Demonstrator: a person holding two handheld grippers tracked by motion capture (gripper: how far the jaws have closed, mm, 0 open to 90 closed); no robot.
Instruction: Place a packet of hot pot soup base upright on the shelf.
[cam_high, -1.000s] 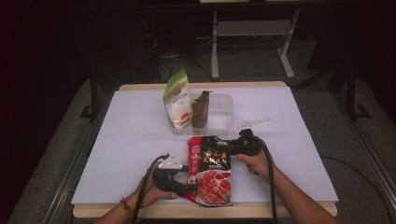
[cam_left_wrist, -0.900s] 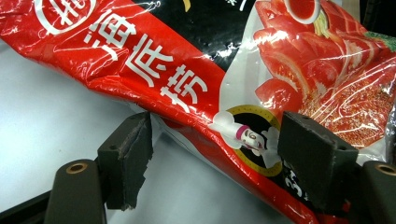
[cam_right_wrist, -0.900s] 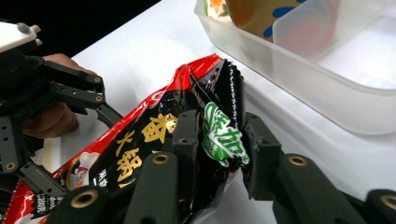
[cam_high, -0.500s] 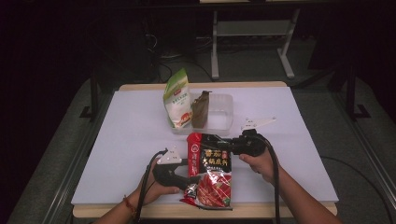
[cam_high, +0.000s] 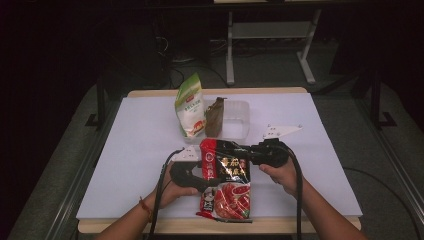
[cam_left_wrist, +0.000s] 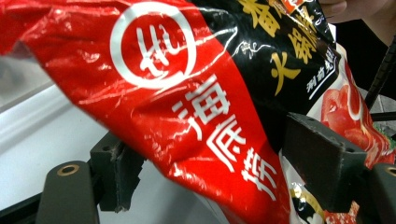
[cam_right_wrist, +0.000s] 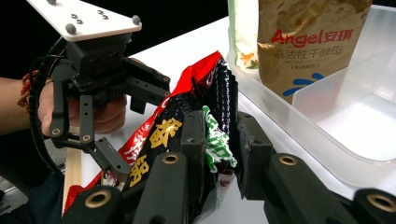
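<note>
Red-black sauce packet (cam_high: 226, 175), apparently lifted off the white table (cam_high: 125, 165).

Clear bin (cam_high: 239, 131) w/ upright bags blocks far side; table flanks (cam_high: 330, 165) open.

Red-black sauce packet (cam_high: 226, 181) between left claw (cam_high: 201, 179), right claw (cam_high: 244, 152), white table (cam_high: 125, 150)

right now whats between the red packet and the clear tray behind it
In the high view, a bare strip of white table separates the red packet from the clear tray. The right tongs grip the packet's top edge there.
</note>
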